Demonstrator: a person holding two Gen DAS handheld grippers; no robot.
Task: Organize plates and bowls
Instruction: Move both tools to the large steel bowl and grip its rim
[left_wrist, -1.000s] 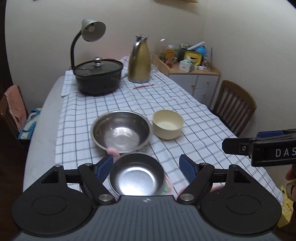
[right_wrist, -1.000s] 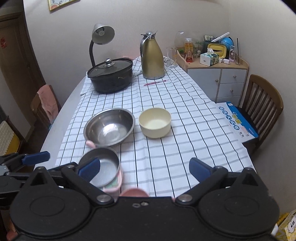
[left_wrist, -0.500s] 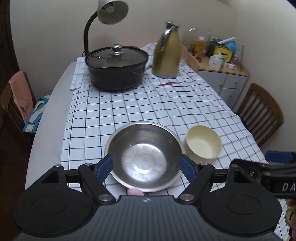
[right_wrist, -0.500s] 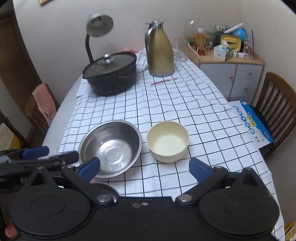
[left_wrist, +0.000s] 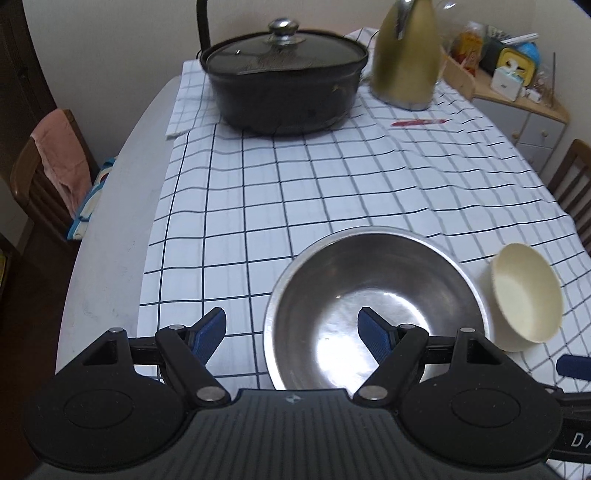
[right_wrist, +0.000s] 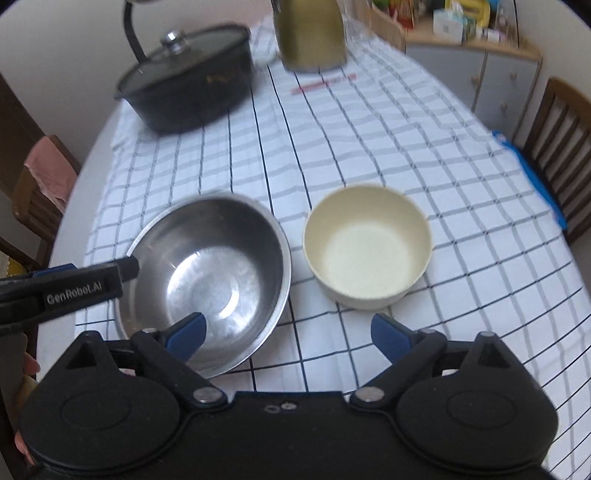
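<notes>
Checked cloth covers most of the counter, with a lidded black pot and a gold thermos jug parked at the far end, well away from what I'm working on.

Both my tools are empty right now. My left tool has its jaws apart, one blue pad over the cloth and the other over the inside of the big steel bowl, so its left rim sits between them with nothing pinched. My right tool is spread wide too, though its jaws have just been closing in a bit with nothing between the pads; it hangs over the gap between the steel bowl and the cream bowl, which sit just beside each other.

My guess for the step: grab the cream bowl and nest it into the steel one. To do that cleanly I'd slide the right tool over so one pad goes inside the cream bowl's wall and one outside, come straight down, and clamp on the near rim. Steel is slick, so I'd steady that rim with the left tool so it doesn't skate on the cloth.

Hard to read: the right view is motion-blurred, my tool bodies block the counter's near edge, and the jug's top is cut off in both views.
</notes>
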